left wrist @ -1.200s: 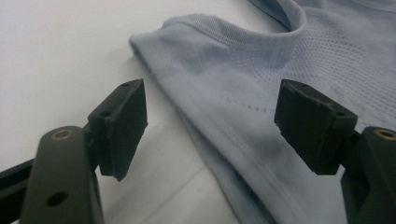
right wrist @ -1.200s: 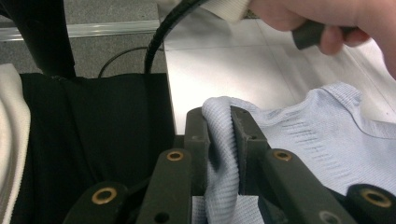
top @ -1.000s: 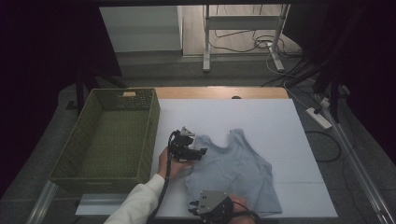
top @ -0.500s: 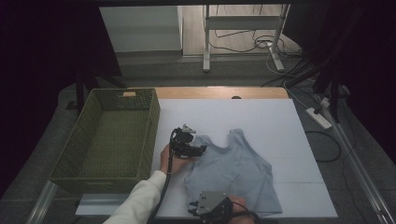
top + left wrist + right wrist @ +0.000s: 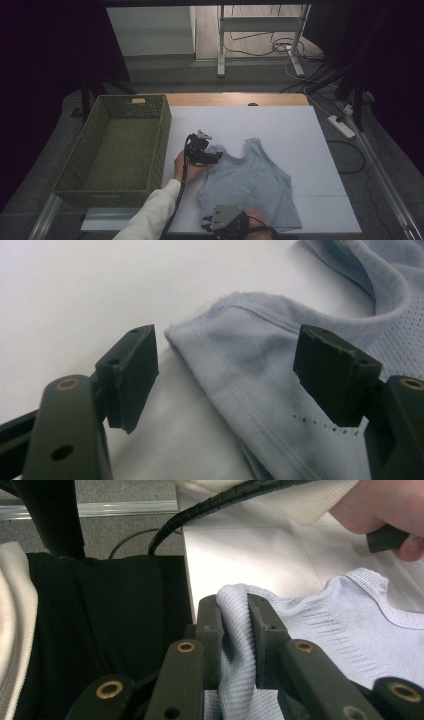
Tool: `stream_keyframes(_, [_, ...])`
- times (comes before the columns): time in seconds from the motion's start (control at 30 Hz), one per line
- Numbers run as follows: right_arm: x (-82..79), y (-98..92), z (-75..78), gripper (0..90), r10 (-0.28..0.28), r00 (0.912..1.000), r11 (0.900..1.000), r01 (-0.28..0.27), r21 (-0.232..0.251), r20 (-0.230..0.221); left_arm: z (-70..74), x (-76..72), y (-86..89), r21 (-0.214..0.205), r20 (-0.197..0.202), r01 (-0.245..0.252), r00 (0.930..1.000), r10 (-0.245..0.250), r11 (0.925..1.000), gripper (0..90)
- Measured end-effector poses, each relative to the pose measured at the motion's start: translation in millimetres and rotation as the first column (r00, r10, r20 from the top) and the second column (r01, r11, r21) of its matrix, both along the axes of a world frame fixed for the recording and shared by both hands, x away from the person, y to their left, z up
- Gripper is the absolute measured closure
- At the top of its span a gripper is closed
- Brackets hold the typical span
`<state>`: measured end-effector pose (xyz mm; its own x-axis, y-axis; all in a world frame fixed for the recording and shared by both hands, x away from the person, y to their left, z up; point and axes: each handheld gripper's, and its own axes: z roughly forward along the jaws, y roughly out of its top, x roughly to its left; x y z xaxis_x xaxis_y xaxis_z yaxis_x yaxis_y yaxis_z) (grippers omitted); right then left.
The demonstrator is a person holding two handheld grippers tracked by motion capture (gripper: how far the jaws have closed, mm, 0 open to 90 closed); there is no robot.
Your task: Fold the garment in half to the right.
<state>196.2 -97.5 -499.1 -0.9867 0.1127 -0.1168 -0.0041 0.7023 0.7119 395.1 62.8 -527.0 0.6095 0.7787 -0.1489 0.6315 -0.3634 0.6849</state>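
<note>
1. Counting from my feed: one top point(image 5: 252, 182), light blue and sleeveless, lying flat on the white table point(image 5: 280, 127), toward its near side. One green basket point(image 5: 117, 145) just beside the table's left edge. Two grippers, one in each of the person's hands.
2. Left gripper point(image 5: 202, 150) sits at the top's upper left corner, at the shoulder strap. The hand comes in from the bottom at an angle, white sleeve point(image 5: 150, 215) trailing behind it, cable running back along the arm.
3. In the left gripper view its jaws are spread wide, one either side of the strap end point(image 5: 225, 335). The pads aren't pressing on the cloth, so nothing is gripped there. The left pad point(image 5: 132, 372) is over bare table, the right pad over the fabric.
4. Right gripper point(image 5: 227, 220) is down at the near edge of the table, at the top's bottom hem, grey plate facing up.
5. The right gripper view shows its jaws pressed together on a fold of the hem point(image 5: 235, 630), cloth bunched up between the pads. Solid pinch.
</note>
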Motion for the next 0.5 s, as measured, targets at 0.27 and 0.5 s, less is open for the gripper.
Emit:
stream_keyframes(0.27, [-0.2,0.7,-1.2,76.6,0.003,1.0,1.0,-0.003,-0.004,-0.002,-0.6,6.3,0.4,0.015,0.014,-0.01,0.9999,0.01,0.9998,26.0])
stream_keyframes(0.5, [0.0,1.3,-2.2,76.1,0.008,1.0,0.9999,-0.008,-0.009,-0.003,-5.7,11.0,1.4,0.022,0.005,-0.01,0.9999,0.01,0.9997,26.3])
